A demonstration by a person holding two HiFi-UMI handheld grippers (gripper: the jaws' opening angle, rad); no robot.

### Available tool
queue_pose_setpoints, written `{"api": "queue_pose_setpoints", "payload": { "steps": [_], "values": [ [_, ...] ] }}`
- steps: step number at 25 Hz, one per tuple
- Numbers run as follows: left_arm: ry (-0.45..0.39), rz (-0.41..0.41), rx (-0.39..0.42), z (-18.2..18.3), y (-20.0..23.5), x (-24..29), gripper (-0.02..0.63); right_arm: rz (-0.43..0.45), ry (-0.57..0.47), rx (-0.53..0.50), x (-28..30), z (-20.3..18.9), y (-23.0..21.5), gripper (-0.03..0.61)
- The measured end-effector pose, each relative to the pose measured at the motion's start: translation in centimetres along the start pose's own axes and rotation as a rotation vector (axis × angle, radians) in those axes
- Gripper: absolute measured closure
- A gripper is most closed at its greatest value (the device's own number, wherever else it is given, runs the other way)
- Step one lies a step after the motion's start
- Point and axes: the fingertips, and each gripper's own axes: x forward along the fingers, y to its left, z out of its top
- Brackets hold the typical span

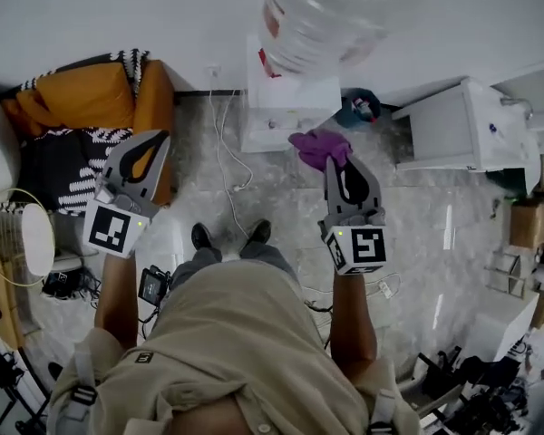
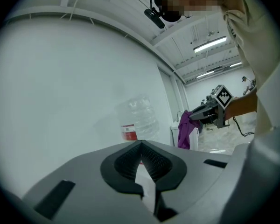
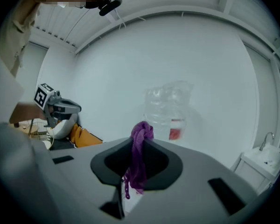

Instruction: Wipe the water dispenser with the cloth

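The water dispenser (image 1: pixel 286 109) is standing against the white wall straight ahead of the person, and its clear bottle (image 1: pixel 331 12) is sitting upside down on top, showing a red label. The purple cloth (image 1: pixel 319 147) is hanging bunched from the right gripper (image 1: pixel 337 165), whose 2 jaws are pinching it at their tips. In the right gripper view, a strand is trailing down between the pads. The cloth is hovering close in front of the dispenser's white body, low on its right side. Whether it is touching the body cannot be told.

The left gripper (image 1: pixel 152 143) is being held off to the left, well apart from the dispenser, its 2 jaws lying together at the tips and holding nothing.

An orange sofa (image 1: pixel 91 96) with a black-and-white striped cover is sitting just left of the dispenser. A white cable (image 1: pixel 225 143) is running down the floor between them. To the right, a white sink cabinet (image 1: pixel 462 125) is standing near, with a blue object (image 1: pixel 357 107) lying between it and the dispenser. A wire-guarded fan (image 1: pixel 18 241) is standing at the far left. The person's 2 black shoes (image 1: pixel 201 236) are pointing toward the dispenser.
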Motion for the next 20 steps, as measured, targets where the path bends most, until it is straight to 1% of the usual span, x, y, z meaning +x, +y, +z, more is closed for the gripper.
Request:
{"api": "queue_pose_setpoints", "payload": {
  "steps": [5,11,13,20],
  "values": [
    [-0.023,-0.062,0.034,2.4,-1.8,-1.9,0.598,0.025,-0.015,0.059,-3.0,3.4,1.8,0.52],
    [-0.074,-0.1,0.089,5.1,-2.2,-4.9,0.598,0.041,-0.034,0.065,-5.7,5.8,4.0,0.52],
    [-0.086,-0.102,0.09,5.5,-2.5,-5.8,0.598,0.044,-0.032,0.057,-6.5,6.4,4.4,0.52],
    [-0.08,-0.123,0.069,5.3,-3.1,-7.6,0.598,0.03,-0.045,0.052,-7.7,7.5,5.8,0.52]
  ]
}}
